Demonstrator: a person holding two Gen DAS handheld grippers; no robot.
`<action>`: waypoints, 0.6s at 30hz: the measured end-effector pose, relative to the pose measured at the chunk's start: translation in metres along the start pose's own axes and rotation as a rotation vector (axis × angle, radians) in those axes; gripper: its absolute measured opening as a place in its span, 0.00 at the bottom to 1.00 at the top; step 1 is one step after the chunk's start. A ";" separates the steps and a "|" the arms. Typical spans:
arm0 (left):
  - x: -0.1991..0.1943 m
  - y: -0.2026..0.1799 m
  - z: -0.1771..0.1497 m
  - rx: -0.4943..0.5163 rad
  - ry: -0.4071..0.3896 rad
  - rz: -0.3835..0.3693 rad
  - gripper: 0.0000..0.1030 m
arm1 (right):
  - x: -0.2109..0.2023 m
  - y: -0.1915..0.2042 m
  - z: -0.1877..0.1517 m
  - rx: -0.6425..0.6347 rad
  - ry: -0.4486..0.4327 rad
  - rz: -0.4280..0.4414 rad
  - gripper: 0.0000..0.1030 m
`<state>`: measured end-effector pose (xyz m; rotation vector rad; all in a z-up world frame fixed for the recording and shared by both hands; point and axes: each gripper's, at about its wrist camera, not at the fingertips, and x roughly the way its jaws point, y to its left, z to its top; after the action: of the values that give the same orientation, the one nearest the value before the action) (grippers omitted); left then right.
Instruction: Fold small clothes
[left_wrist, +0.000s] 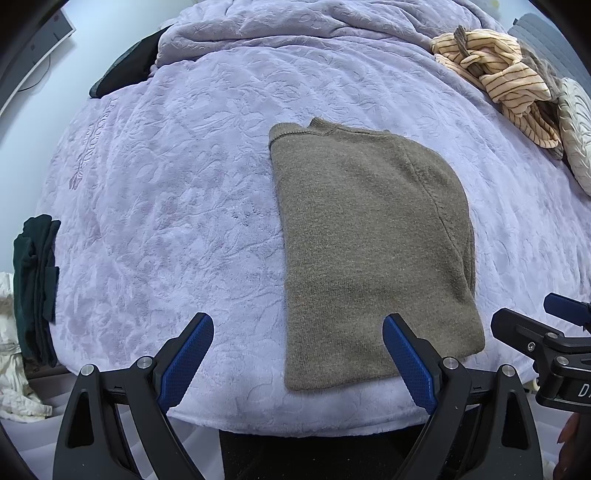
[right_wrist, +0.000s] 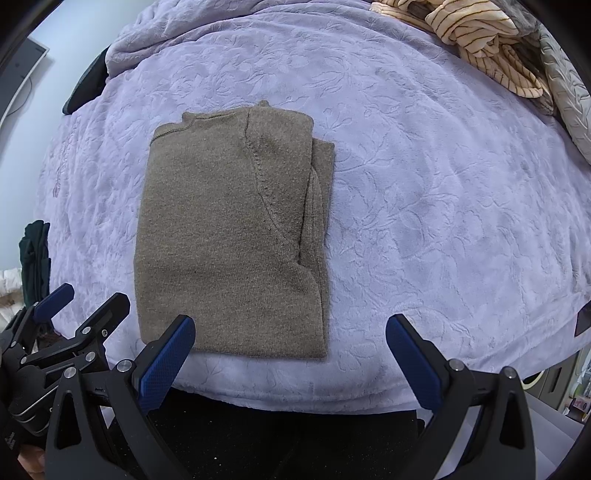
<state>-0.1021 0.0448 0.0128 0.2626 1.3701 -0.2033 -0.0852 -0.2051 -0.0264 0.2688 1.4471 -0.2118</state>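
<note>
Grippers left (left_wrist: 298, 363) and right (right_wrist: 290, 363) point down over folded sweater (right_wrist: 229, 236), jaws spread.

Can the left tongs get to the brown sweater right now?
Probably yes. The left tongs hang open above the near edge of the brown sweater, and nothing lies between them.

Sweater (right_wrist: 229, 229) matt fuzzy knit; blanket (right_wrist: 424, 221) plush, embossed floral.

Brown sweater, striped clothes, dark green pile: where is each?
Brown sweater (right_wrist: 229, 236), right wrist view, middle of its folded front.
Striped clothes (left_wrist: 506, 81), left wrist view, crumpled heap's middle.
Dark green pile (left_wrist: 35, 288), left wrist view, its side.
</note>
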 end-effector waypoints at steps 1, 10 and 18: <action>0.000 0.000 0.000 0.000 0.000 0.000 0.91 | 0.000 0.000 0.000 -0.001 0.000 0.000 1.00; -0.001 -0.001 0.000 -0.003 -0.001 0.000 0.91 | -0.001 0.001 -0.001 -0.004 -0.006 0.000 1.00; -0.003 0.000 -0.001 -0.009 -0.016 -0.001 0.91 | -0.007 0.005 0.000 -0.012 -0.025 0.004 1.00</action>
<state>-0.1036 0.0448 0.0158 0.2525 1.3555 -0.1996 -0.0844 -0.2004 -0.0188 0.2577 1.4223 -0.2025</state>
